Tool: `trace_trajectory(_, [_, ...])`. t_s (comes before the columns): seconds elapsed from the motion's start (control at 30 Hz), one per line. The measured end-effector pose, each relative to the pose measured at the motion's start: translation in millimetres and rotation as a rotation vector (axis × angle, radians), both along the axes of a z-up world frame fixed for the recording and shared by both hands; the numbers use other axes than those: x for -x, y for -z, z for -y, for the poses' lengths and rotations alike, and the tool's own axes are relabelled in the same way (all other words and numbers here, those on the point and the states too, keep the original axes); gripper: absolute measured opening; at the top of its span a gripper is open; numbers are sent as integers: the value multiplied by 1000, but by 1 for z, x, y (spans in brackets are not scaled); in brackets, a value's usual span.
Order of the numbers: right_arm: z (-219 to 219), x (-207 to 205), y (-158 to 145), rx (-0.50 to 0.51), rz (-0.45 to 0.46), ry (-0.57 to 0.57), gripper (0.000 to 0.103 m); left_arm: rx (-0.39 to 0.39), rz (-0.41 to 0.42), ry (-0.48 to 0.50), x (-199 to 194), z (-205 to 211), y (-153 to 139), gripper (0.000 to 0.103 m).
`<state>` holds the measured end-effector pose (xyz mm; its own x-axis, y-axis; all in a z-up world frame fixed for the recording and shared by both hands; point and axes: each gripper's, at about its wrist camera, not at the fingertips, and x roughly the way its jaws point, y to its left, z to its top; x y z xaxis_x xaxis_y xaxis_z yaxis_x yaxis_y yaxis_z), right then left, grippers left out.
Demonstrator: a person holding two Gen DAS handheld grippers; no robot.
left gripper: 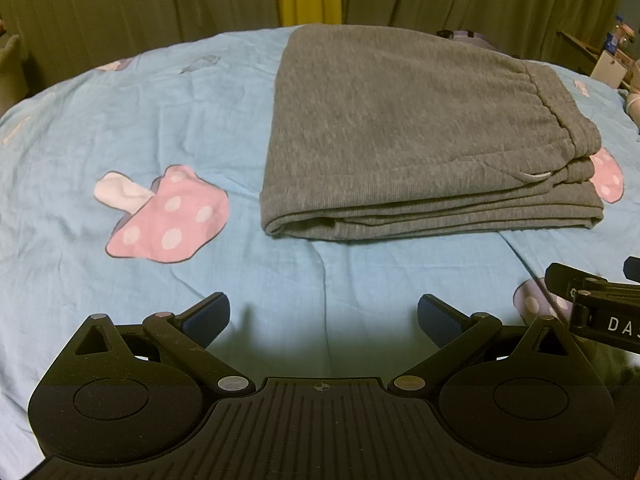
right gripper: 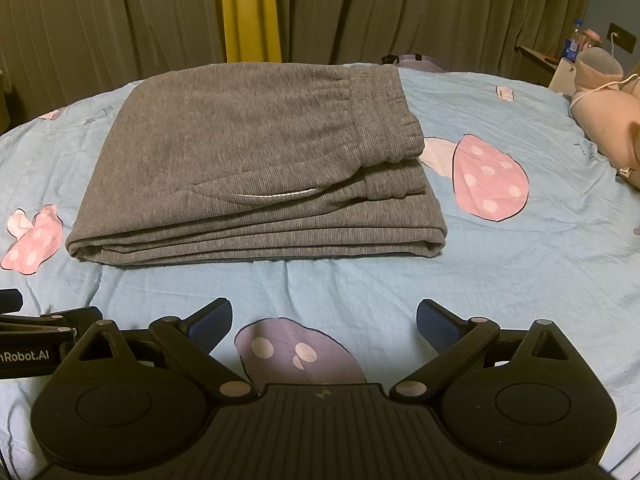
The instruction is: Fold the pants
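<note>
The folded pants (left gripper: 400,128) partly hide a pink mushroom print (left gripper: 608,178).

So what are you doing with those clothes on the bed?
Folding pants. The gray pants lie in a neat folded stack on the blue bedsheet. The left gripper and right gripper are both open and empty, held back from the near edge, touching nothing. The folding looks done.

Lighting: dim, warm indoor light with a yellow-green cast. Shadows: soft dark patch on the bedsheet (left gripper: 280,280) between and just ahead of the jaws in both views. Distortion: strong fisheye bowing; corners vignetted black. Focus: curtains (right gripper: 120,20) far beyond the jaws slightly soft, grainy. Glare: none.
</note>
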<state>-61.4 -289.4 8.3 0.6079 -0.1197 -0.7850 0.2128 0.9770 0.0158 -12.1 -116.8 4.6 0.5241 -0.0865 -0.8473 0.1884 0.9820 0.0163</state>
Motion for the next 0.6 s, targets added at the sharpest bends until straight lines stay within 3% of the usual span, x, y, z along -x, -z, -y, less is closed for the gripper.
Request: trace_trajectory(0.6, [0,-1,1,2,-4,0,99,-8,2,5,0,2,0,103])
